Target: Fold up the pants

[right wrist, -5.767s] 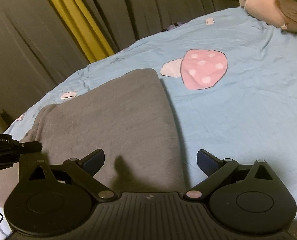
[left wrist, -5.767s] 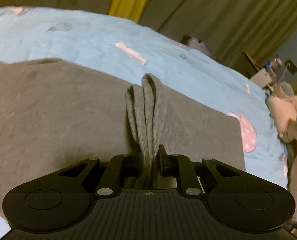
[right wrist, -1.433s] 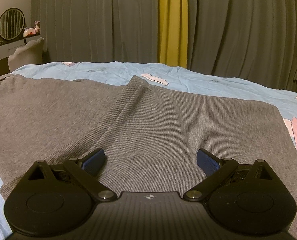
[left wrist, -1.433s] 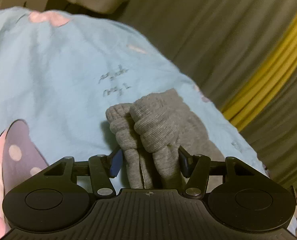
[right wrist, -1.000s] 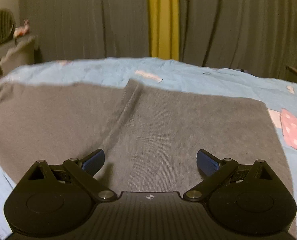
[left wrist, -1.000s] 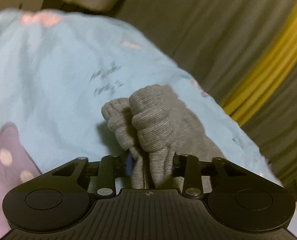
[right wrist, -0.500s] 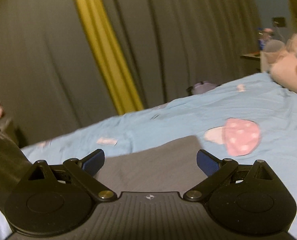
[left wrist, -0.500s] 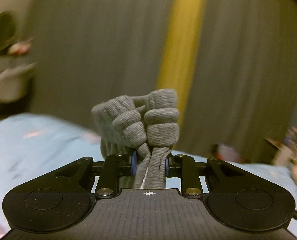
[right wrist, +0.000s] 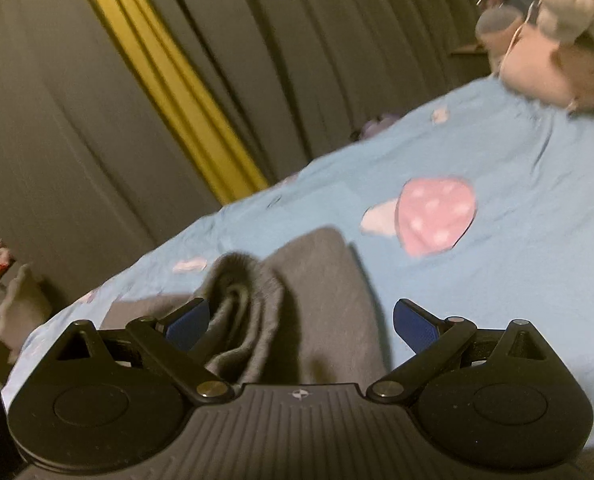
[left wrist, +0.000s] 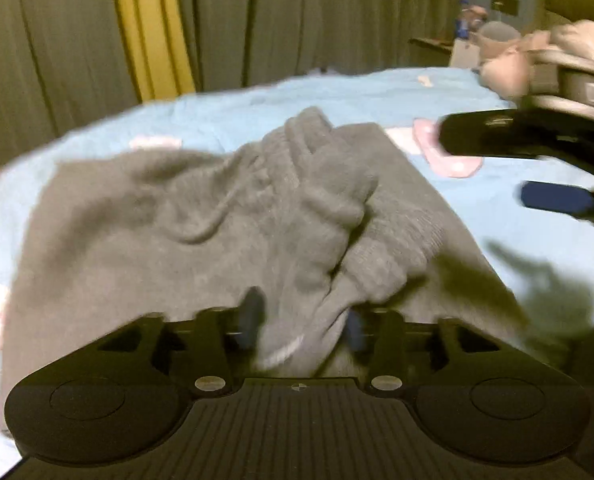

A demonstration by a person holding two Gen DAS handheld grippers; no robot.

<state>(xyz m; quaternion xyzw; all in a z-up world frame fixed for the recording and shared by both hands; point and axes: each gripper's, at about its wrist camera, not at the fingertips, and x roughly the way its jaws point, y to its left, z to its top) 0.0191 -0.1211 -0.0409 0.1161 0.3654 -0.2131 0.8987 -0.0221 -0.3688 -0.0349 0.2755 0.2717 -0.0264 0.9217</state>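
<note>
The grey pants (left wrist: 169, 232) lie on the blue bedsheet (left wrist: 225, 120), with the ribbed cuffs (left wrist: 337, 208) folded over onto the body. My left gripper (left wrist: 301, 320) has its jaws parted around the bunched cuff cloth, which still lies between the fingers; the view is blurred. My right gripper (right wrist: 301, 320) is open and empty, just above the pants (right wrist: 321, 288), with a raised fold (right wrist: 237, 308) by its left finger. The right gripper also shows at the right of the left wrist view (left wrist: 537, 168).
Pink mushroom prints (right wrist: 437, 216) mark the sheet to the right of the pants. Plush toys (right wrist: 561, 56) lie at the far right of the bed. Grey curtains with a yellow strip (right wrist: 169, 80) hang behind. A nightstand with small items (left wrist: 469, 40) stands beyond.
My left gripper has carried the cuffs across and down onto the pants body, and its jaws have parted from a tight grip. The right gripper has tilted and dropped closer to the pants.
</note>
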